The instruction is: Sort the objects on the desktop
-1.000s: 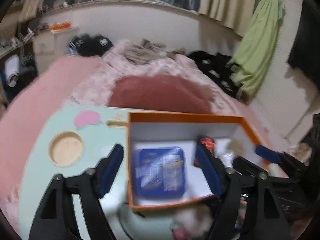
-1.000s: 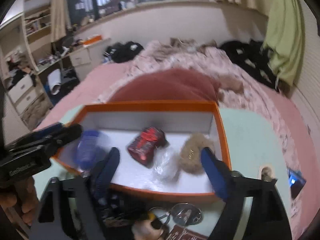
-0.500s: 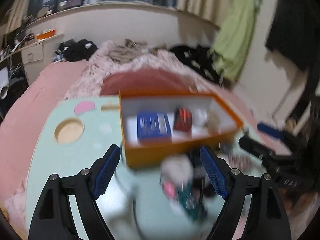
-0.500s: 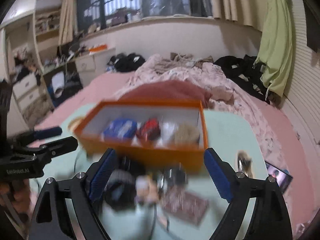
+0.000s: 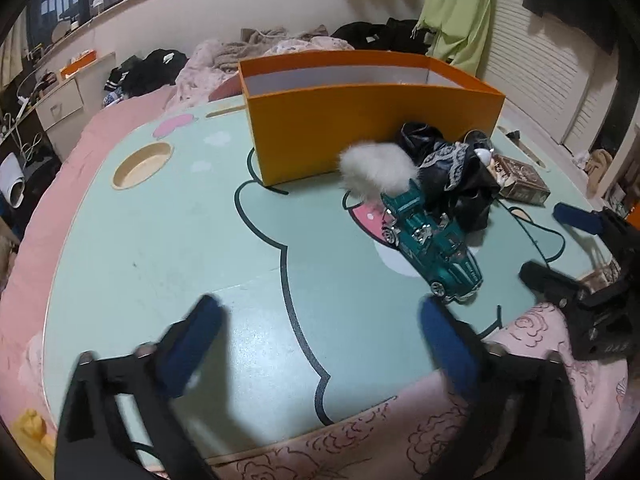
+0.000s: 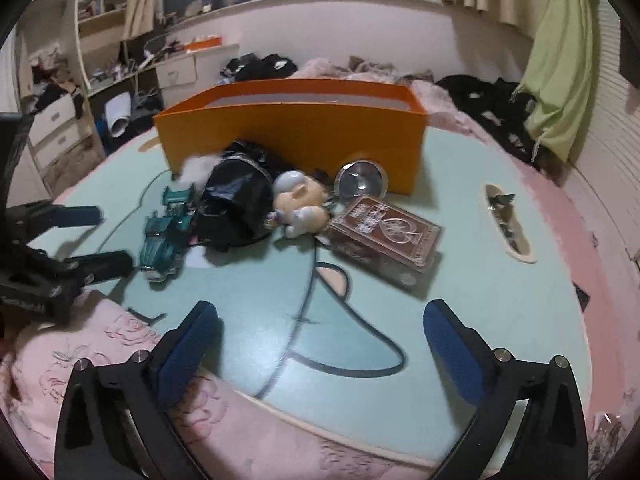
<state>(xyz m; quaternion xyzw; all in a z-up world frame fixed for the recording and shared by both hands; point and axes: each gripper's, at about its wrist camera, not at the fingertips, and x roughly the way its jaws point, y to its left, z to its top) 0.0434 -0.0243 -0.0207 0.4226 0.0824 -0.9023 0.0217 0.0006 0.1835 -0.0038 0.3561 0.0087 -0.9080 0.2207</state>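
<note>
Working from the far edge inward, I read the orange box (image 5: 372, 120) as the largest item on the worktop (image 5: 160, 240), standing well ahead of both sets of fingers with its long wall broadside to me. Its contents are hidden from this height.

Loose items lie in a cluster against the box's near wall: black bag (image 6: 234, 204), card box (image 6: 386, 232), teal toy car (image 5: 430, 240), plush figure (image 6: 298, 208), white pom-pom (image 5: 378, 172), round tin (image 6: 360, 180).

I judge the toy car the next pick. It lies ahead and to the right of the left gripper (image 5: 316, 344), near its right finger, long axis running diagonally away and to the left. From the right gripper (image 6: 320, 344) it sits ahead and well to the left. The left gripper is nearer.

Both grippers are spread wide and carry nothing. A grasp across the car's narrow width would require rotating the left fingers to square with that diagonal.
</note>
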